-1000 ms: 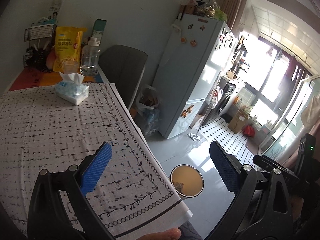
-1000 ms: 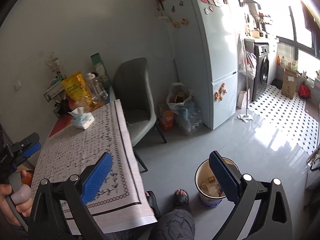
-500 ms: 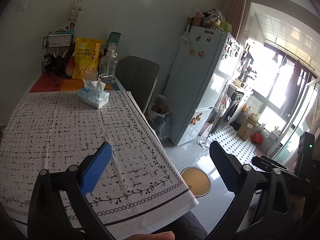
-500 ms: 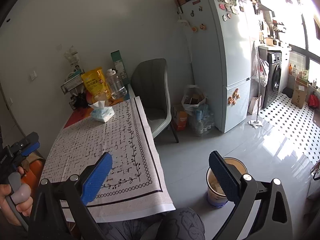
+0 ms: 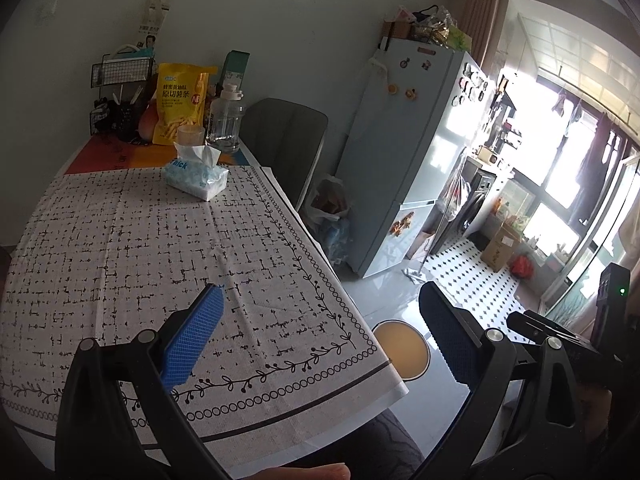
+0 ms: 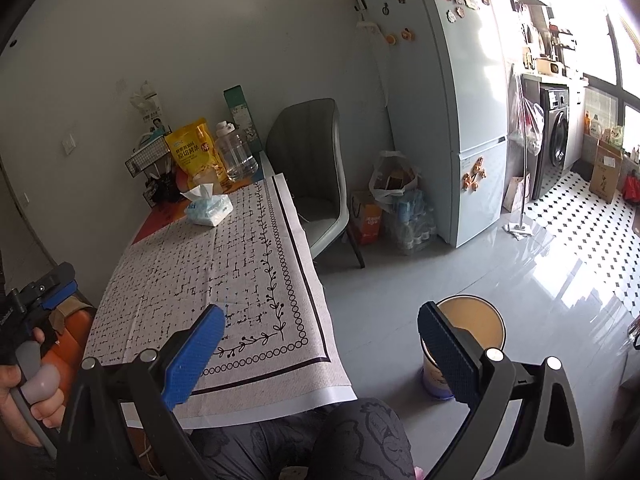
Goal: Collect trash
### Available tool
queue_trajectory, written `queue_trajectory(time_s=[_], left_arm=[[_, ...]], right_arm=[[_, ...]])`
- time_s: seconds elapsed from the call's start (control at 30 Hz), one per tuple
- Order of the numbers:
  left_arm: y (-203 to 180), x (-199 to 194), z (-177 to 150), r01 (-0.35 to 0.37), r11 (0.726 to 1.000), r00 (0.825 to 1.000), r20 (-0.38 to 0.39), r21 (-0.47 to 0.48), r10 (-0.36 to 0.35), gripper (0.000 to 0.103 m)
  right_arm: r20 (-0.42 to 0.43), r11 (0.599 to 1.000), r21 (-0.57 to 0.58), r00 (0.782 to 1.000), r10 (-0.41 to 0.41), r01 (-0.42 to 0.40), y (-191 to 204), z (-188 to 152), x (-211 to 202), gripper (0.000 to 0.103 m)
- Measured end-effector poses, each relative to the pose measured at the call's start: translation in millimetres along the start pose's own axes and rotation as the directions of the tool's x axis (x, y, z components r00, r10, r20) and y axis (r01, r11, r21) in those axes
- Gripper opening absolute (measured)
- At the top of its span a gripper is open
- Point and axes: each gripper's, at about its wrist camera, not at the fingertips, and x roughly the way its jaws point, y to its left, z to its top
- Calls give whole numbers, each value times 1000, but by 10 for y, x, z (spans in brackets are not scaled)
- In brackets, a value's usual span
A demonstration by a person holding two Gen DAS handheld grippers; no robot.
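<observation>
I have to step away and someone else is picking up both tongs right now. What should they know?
Left tongs: open, empty, held over the near edge of the table.
Right tongs: open, empty, above the person's lap, between the table and the bin.
The bin stands on the floor right of the table's near corner.
The patterned tablecloth carries only a tissue pack; a snack bag and water jug stand at the far end.
Done: no loose trash visible on the cloth.
Left: check the far end for scraps; otherwise little appears to remain.
</observation>
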Motion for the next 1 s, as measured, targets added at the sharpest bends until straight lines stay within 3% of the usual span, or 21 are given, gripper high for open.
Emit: queue_trajectory(time_s=[1.0], left_arm=[[34,138,-75,-45,999,998,-52,9,45,97]], right_arm=[[-37,1000,17,999,24,-23,-74,-76,298,95]])
